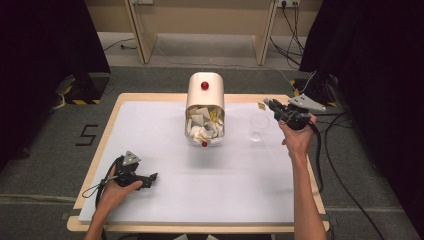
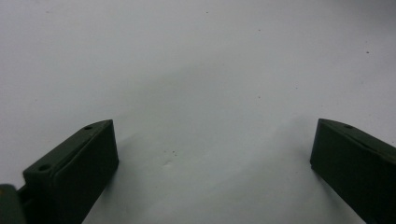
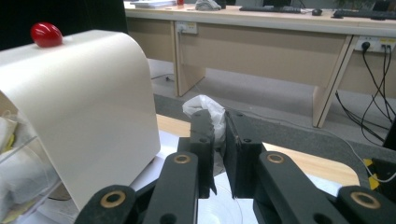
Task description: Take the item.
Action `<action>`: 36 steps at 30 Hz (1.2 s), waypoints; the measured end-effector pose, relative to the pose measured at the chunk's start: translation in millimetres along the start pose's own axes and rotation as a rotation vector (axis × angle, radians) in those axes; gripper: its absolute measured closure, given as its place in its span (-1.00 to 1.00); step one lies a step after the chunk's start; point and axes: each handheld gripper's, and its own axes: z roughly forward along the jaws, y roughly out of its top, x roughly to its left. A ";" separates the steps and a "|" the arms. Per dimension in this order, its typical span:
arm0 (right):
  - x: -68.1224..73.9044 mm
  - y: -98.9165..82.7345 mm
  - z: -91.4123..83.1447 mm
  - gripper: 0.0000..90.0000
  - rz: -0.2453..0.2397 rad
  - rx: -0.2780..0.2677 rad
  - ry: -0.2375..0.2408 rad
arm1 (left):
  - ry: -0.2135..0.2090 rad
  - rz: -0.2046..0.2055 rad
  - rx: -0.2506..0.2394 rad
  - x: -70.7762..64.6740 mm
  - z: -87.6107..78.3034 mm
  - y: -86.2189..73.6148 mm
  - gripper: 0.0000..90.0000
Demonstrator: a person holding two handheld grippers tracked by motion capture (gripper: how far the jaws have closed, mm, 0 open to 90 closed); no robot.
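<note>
A cream, round-topped bin (image 1: 205,95) with a red knob (image 1: 204,85) stands at the back middle of the white table (image 1: 165,200). Its clear front (image 1: 204,137) is swung open, with several crumpled white and yellow papers (image 1: 202,125) inside. My right gripper (image 1: 270,104) hovers right of the bin, above a clear cup (image 1: 258,127). In the right gripper view the right gripper (image 3: 219,126) is shut on a crumpled white paper wad (image 3: 205,106), beside the bin (image 3: 93,102). My left gripper (image 1: 152,177) rests near the front left; its jaws (image 2: 212,135) stand wide apart over bare table.
A small yellow scrap (image 1: 261,105) lies at the back of the table, near the right gripper. Cables (image 1: 325,150) trail off the table's right side. Wooden desk legs (image 1: 142,35) stand on the floor behind the table.
</note>
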 end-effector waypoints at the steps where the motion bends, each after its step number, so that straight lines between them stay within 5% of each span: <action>1: -0.1 -0.9 0.7 0.84 0.004 0.005 -0.001 | 0.000 0.000 0.000 0.0 0.0 0.0 -1.00; 36: 1.7 -45.3 35.7 0.81 -0.023 0.213 0.010 | -0.001 0.000 0.000 0.2 -0.1 0.0 -1.00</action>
